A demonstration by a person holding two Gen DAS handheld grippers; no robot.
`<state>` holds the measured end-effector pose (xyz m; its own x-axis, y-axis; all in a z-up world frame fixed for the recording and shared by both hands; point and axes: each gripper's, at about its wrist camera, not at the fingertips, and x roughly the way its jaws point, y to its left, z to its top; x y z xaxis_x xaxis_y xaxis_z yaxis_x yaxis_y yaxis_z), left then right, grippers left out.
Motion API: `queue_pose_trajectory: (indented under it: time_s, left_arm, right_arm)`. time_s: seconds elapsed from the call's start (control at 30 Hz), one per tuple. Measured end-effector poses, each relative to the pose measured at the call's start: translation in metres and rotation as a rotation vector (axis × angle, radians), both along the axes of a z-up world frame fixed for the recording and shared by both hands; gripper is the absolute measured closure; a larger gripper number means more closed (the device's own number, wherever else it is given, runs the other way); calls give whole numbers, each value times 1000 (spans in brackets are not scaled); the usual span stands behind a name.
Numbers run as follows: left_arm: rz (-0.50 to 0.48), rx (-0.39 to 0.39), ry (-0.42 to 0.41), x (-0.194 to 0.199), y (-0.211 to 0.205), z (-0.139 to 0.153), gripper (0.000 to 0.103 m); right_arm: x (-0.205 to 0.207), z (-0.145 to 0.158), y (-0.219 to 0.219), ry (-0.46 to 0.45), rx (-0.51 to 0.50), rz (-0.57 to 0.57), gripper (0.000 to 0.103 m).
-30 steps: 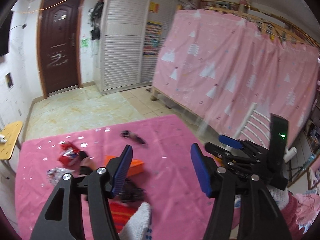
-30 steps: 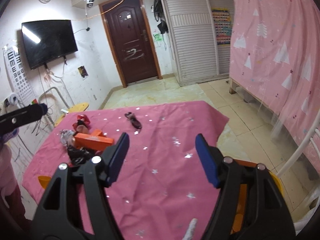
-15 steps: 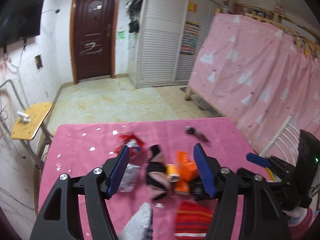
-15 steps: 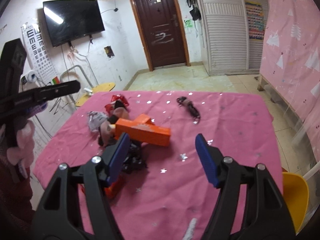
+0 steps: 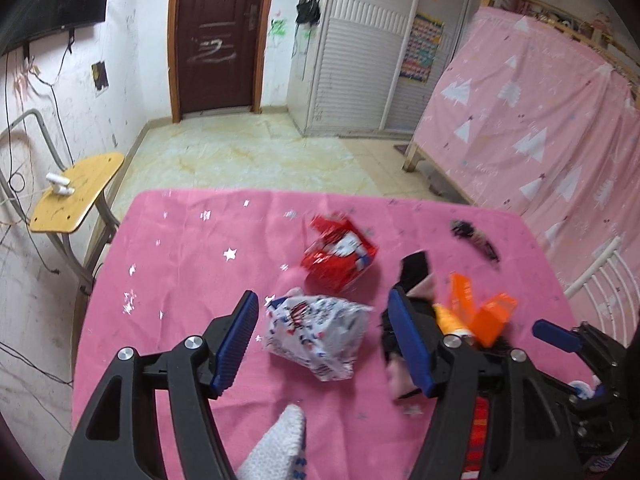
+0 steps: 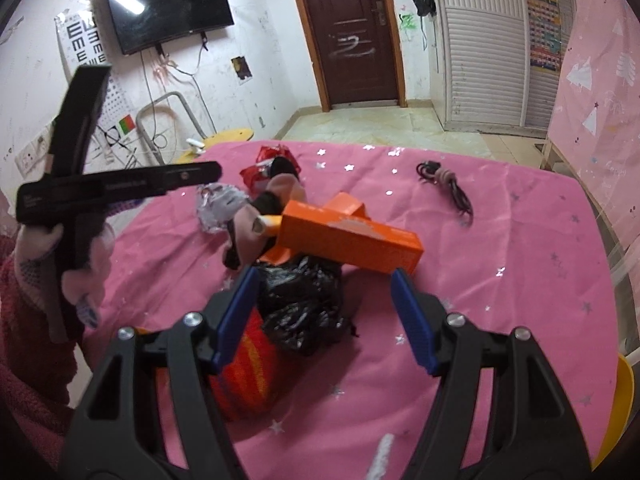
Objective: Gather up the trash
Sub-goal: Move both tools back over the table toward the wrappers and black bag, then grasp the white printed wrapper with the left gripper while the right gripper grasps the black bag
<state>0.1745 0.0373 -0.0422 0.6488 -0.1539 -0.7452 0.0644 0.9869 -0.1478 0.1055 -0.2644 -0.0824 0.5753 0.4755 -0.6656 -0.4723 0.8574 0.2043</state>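
Having swung down, left tongs (image 5: 324, 344) now frame the white wrapper (image 5: 320, 336).

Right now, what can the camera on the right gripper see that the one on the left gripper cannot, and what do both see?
Only the right view shows the television, the eye chart, and the orange-striped red bag near its open right gripper.

Only the left view shows the pink curtain stretching along the bed, and the white wrapper lying between the jaws of the open left gripper, untouched.

Both show the pink tablecloth, the orange box, the red wrapper, the black cable and the brown door.
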Motion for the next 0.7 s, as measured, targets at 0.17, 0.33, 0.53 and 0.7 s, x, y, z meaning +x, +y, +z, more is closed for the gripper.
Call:
queue_pose_trajectory:
  time_s: [0.17, 0.33, 0.53, 0.7]
  left_arm:
    - [6, 20, 56, 12, 0, -23, 43]
    - [1, 27, 78, 16, -3, -35, 43]
    - [9, 19, 85, 14, -1, -38, 67]
    - [28, 8, 66, 9, 5, -32, 77]
  right_arm:
    - [2, -5, 5, 14, -3, 21, 37]
    - [4, -8, 11, 23, -28, 52, 37]
    - [8, -14, 23, 44, -79, 73, 56]
    - [4, -14, 26, 27, -109, 79, 73]
